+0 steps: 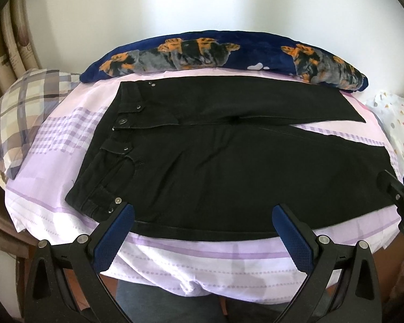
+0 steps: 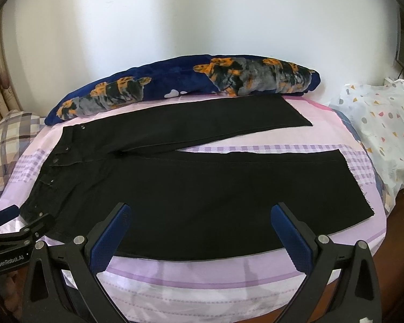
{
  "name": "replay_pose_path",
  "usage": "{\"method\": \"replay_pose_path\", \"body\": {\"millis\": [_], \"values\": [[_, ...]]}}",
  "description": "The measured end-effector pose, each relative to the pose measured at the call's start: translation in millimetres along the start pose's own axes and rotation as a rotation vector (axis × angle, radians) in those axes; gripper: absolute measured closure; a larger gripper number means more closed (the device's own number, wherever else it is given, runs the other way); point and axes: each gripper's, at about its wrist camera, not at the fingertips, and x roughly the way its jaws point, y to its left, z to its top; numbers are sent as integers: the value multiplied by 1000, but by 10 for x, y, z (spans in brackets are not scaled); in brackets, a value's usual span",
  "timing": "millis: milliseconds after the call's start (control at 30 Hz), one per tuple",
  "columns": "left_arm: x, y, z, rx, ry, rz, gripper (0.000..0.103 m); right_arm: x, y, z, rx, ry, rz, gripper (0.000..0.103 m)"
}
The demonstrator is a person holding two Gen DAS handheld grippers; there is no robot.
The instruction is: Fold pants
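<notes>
Black pants [image 1: 229, 167] lie flat on the bed, waistband to the left, both legs spread to the right with a gap between them; they also show in the right wrist view [image 2: 202, 188]. My left gripper [image 1: 202, 212] is open and empty, its fingers over the near edge by the waistband. My right gripper [image 2: 202, 212] is open and empty over the near leg's lower edge. The right gripper shows at the right edge of the left wrist view [image 1: 398, 196]. The left gripper shows at the lower left of the right wrist view [image 2: 24, 228].
A pink and lilac checked sheet [image 1: 202, 266] covers the bed. A rolled navy tiger-print blanket [image 1: 229, 51] lies along the far side against the white wall. A plaid pillow [image 1: 18, 118] is at the left, a dotted white cloth [image 2: 385, 129] at the right.
</notes>
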Motion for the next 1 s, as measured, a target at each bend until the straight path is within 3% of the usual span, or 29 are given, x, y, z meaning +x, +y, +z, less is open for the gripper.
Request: {"method": "replay_pose_path", "body": {"millis": [1000], "values": [[-56, -23, 1, -1, -31, -6, 1, -43, -86, 29, 13, -11, 6, 0]]}}
